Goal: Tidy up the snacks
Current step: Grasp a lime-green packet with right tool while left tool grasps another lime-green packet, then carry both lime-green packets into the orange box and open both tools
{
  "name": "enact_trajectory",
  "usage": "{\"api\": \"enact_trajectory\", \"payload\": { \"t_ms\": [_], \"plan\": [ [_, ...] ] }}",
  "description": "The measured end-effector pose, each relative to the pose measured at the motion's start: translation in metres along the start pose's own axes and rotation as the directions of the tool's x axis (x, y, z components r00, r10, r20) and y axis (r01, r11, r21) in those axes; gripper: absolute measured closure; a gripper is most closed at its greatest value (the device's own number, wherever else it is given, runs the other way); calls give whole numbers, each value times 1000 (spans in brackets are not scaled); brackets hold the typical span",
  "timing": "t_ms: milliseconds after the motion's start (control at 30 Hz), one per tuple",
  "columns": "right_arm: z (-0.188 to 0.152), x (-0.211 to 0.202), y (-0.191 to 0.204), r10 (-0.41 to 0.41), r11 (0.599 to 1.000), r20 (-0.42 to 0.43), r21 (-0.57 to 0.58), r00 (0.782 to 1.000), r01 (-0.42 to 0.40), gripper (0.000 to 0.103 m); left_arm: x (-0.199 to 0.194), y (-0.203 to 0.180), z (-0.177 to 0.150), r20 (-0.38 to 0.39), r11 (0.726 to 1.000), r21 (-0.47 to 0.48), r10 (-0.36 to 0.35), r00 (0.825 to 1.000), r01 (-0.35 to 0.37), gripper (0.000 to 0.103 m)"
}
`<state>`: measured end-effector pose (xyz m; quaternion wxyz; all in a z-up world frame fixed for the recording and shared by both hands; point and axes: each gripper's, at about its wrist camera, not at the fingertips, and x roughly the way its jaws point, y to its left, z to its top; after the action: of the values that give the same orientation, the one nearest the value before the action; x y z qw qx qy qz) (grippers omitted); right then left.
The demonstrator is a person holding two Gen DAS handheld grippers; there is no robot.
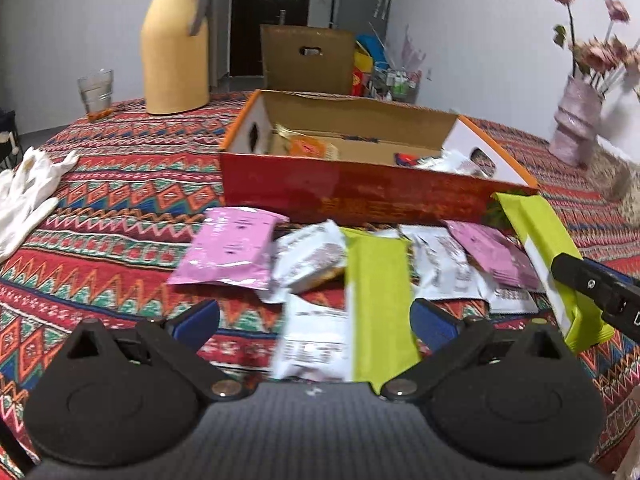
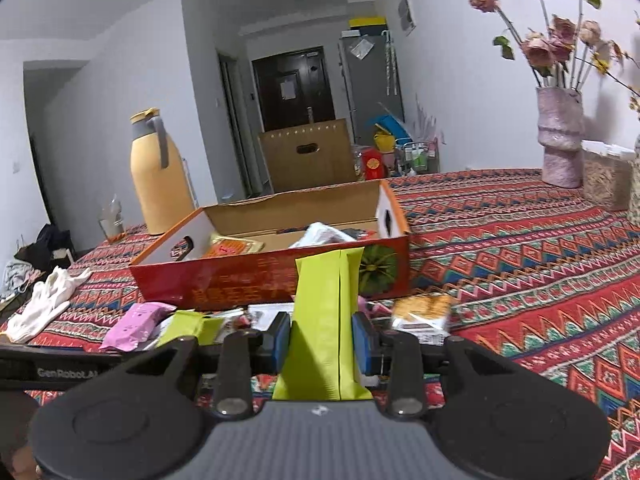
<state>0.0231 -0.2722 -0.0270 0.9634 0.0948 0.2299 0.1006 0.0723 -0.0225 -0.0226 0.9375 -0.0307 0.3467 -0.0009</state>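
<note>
Here the patterned tabletop (image 1: 120, 184) carries an open red box (image 1: 360, 196), which already has a few packets lying inside it. In front of the box, a loose heap of snack packets (image 1: 440, 264) lies on the cloth: pink, white and green ones overlapping each other.

The right gripper (image 2: 322, 338) has its blue fingers (image 2: 282, 338) pressed against both sides of a green packet (image 2: 326, 320). It is lifted clear of the heap, standing roughly upright, with its top end just in front of the box's near wall. In the left wrist view the same packet shows at the right edge, tilted, with the black gripper on its lower half.

The left gripper (image 1: 316, 320) is spread wide and holds nothing. Between its fingers lie a second green packet (image 1: 376, 304) and a white packet (image 1: 316, 340); whether the fingers touch either I cannot tell.

These packets look light, thin and crinkly, probably slippery film. My judgement is that a grip across the flat middle, as the right one has, should hold without crushing the contents; a sealed end would likely slide out.
</note>
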Motion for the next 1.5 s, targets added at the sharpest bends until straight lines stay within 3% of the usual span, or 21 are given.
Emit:
{"api": "enact_trajectory", "payload": {
  "t_ms": [300,367,433,500,600,633,1067,1500],
  "plan": [
    [-10,-4,-25,24,999,17,42,1000,-25,71,10,-32,-6,-11,996,68,58,998,-57,2],
    [-12,-5,-27,31,998,19,48,999,-31,71,13,-37,-7,-18,995,77,69,997,-68,11],
    [-13,-5,-29,36,998,19,51,999,-37,71,16,-40,-8,-30,994,86,75,997,-72,30],
    [-15,-5,-32,41,998,19,56,999,-42,71,21,-42,-9,-42,993,93,74,996,-70,42],
    [-16,-5,-33,47,997,20,60,999,-49,71,21,-44,-10,-25,991,96,91,995,-88,51],
    [-16,-6,-33,49,997,22,60,999,-51,71,20,-44,-9,-21,991,93,94,995,-92,61],
    [-10,-15,-30,44,998,51,53,998,-46,71,1,-33,5,16,995,59,77,997,-78,64],
    [32,-1,-8,38,999,100,13,994,-39,71,-18,-24,66,132,998,39,51,990,-56,64]
  ]
}}
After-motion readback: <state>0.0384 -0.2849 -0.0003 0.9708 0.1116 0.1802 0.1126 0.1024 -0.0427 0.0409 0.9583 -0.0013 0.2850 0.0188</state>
